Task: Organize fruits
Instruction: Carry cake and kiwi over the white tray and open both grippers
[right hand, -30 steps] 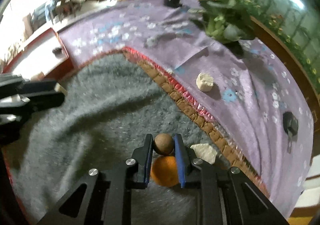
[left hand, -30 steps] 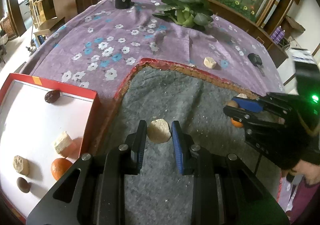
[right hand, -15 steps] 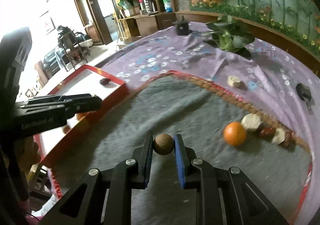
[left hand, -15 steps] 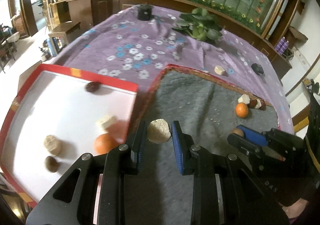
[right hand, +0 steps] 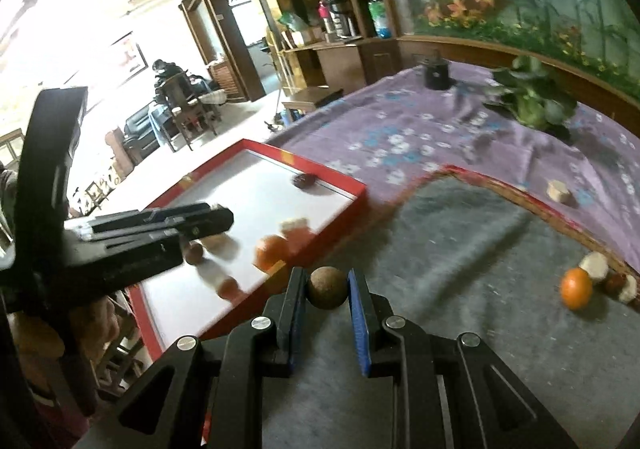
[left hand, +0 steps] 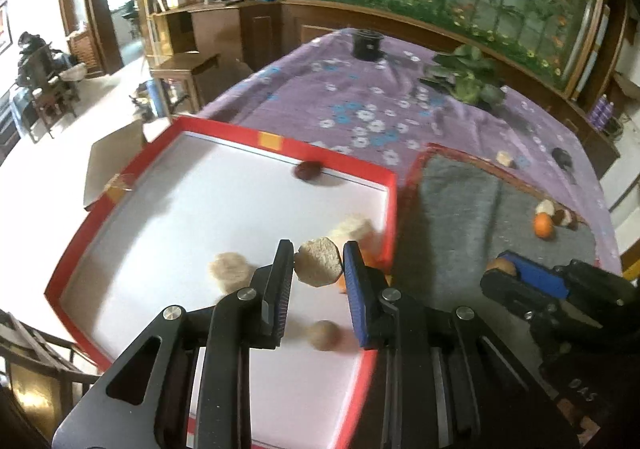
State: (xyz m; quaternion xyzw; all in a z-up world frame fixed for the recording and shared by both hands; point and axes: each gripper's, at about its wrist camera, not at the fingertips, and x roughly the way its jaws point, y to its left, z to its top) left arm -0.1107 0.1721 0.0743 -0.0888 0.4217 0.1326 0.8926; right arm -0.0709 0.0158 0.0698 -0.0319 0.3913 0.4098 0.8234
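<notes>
Left gripper [left hand: 319, 269]: your jaws are clenched on a pale beige fruit chunk [left hand: 319, 262], held above the white floor of the red-rimmed tray [left hand: 224, 131].
Right gripper [right hand: 327, 288]: your jaws are clamped on a small brown round fruit [right hand: 326, 287], over the grey felt mat [right hand: 460, 249], just beside the tray's near corner.
Tray contents: a dark reddish fruit [left hand: 307, 170] near the far rim, two pale chunks [left hand: 230, 270], a small brown ball [left hand: 325, 335] between your left fingers in the picture, and an orange [right hand: 273, 251] close to the right wall.
Left on the mat: an orange [right hand: 576, 288] touching a cluster of pale and dark pieces [right hand: 612, 278] at the mat's red edge.
On the purple floral cloth [left hand: 360, 101]: one pale chunk [right hand: 559, 191] lying alone beyond the mat, well apart from the tray.
Blur: the tray contents are smeared, so you cannot tell their exact kinds.
</notes>
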